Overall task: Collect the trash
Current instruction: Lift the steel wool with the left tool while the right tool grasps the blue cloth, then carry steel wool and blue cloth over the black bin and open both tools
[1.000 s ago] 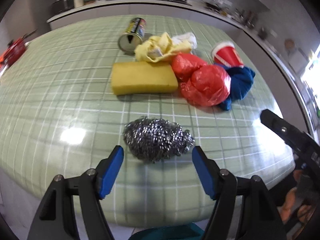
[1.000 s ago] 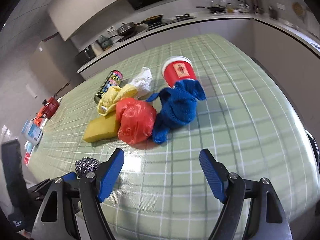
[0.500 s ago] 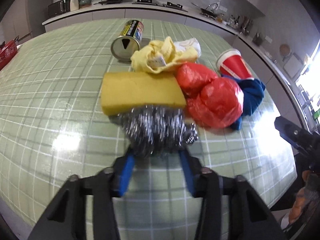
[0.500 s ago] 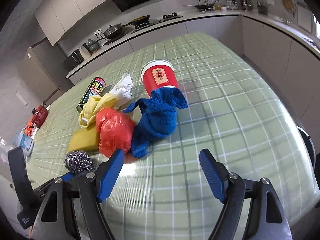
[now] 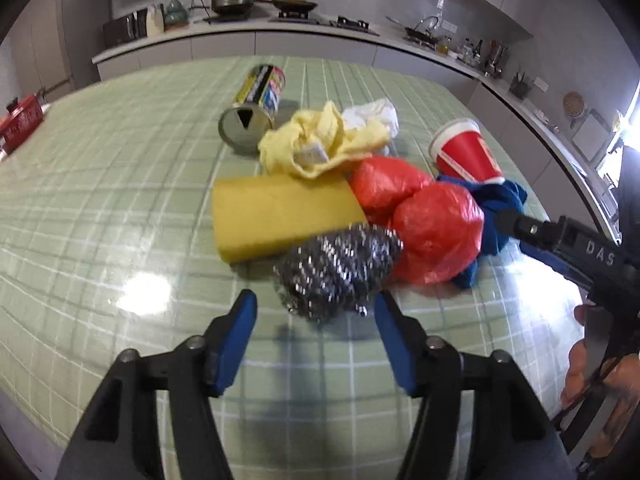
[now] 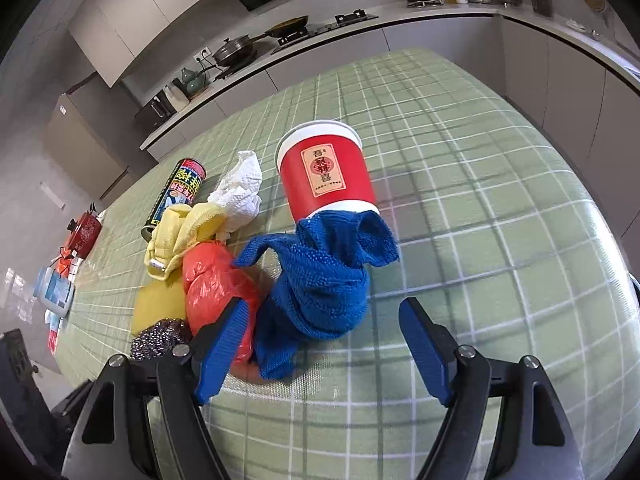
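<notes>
A steel wool scourer [image 5: 336, 274] lies on the green checked table against a yellow sponge [image 5: 280, 214] and a red plastic bag [image 5: 432, 224]. My left gripper [image 5: 314, 320] is open and empty just behind the scourer. My right gripper [image 6: 324, 340] is open around the near end of a blue cloth [image 6: 320, 280] that drapes from a tipped red paper cup [image 6: 326, 176]. The red bag [image 6: 216, 284], a yellow cloth [image 6: 180, 236], white tissue [image 6: 242, 192] and a spray can [image 6: 180, 192] lie to its left.
The table's near edge [image 5: 24, 396] lies just below my left gripper. A red kettle [image 6: 84, 232] and small packets [image 6: 56, 292] sit at the table's far left. A kitchen counter with pans [image 5: 232, 0] runs behind. The right gripper's body [image 5: 576, 248] shows in the left view.
My left gripper closed on the scourer, carried it up against the sponge and bag, then opened and let go. My right gripper moved forward onto the blue cloth.
</notes>
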A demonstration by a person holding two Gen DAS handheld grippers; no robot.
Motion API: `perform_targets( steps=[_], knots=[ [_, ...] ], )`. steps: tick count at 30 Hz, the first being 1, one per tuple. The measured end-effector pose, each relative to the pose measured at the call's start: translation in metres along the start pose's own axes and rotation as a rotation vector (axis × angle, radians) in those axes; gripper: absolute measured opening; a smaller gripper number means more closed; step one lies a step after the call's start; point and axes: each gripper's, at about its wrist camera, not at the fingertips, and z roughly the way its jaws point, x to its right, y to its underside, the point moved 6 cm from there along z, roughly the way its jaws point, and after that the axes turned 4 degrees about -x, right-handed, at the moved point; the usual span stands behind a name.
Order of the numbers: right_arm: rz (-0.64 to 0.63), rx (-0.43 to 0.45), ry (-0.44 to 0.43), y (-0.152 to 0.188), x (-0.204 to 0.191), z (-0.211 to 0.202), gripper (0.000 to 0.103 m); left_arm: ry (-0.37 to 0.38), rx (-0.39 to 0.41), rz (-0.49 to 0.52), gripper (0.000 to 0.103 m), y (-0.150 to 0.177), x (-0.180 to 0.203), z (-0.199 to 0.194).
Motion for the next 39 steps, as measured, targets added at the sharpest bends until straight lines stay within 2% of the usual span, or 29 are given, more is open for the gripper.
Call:
perform_targets(
  steps=[5,9,11,15,19,21,23,27,29,31,32,33,35,39],
  knots=[
    [0.007,-0.013,-0.001,0.0,0.003,0.004,0.079,0.016,0.001,0.046,0.062,-0.012,0.01,0.016],
    [0.011,-0.016,0.007,0.0,0.007,0.008,0.079,0.045,0.015,0.068,0.045,-0.015,0.018,0.018],
    [0.019,-0.016,0.007,0.0,0.008,0.009,0.079,0.046,0.025,0.077,0.04,-0.014,0.023,0.016],
    [0.03,-0.019,0.002,-0.002,0.008,0.014,0.08,0.084,0.037,0.087,0.024,-0.014,0.03,0.014],
    [0.023,0.001,0.001,-0.003,0.007,0.015,0.079,0.108,0.047,0.075,0.022,-0.011,0.031,0.008],
    [0.021,0.012,-0.003,-0.004,0.007,0.015,0.068,0.122,0.054,0.068,0.021,-0.011,0.029,0.002],
    [0.006,0.009,-0.002,-0.004,0.005,0.017,0.05,0.13,0.056,0.07,0.021,-0.008,0.028,-0.002],
    [-0.031,0.015,0.009,-0.003,-0.001,0.019,0.041,0.147,0.037,0.061,0.021,0.001,0.027,-0.003],
    [-0.039,0.022,0.018,-0.002,-0.002,0.018,0.039,0.143,0.027,0.058,0.026,0.003,0.027,-0.002],
    [-0.052,0.011,0.02,-0.001,-0.002,0.018,0.04,0.116,0.01,0.05,0.044,0.004,0.026,0.0],
    [-0.049,0.014,0.019,-0.001,-0.002,0.017,0.043,0.095,0.006,0.043,0.062,0.003,0.025,0.001],
    [-0.039,0.017,0.023,-0.001,0.0,0.016,0.043,0.083,0.012,0.043,0.073,0.003,0.024,0.001],
    [-0.032,0.001,0.013,-0.001,0.001,0.019,0.05,0.076,0.034,0.063,0.074,-0.001,0.026,0.001],
    [-0.018,-0.006,0.001,-0.001,0.002,0.023,0.052,0.076,0.04,0.098,0.072,-0.008,0.03,0.013]
  ],
)
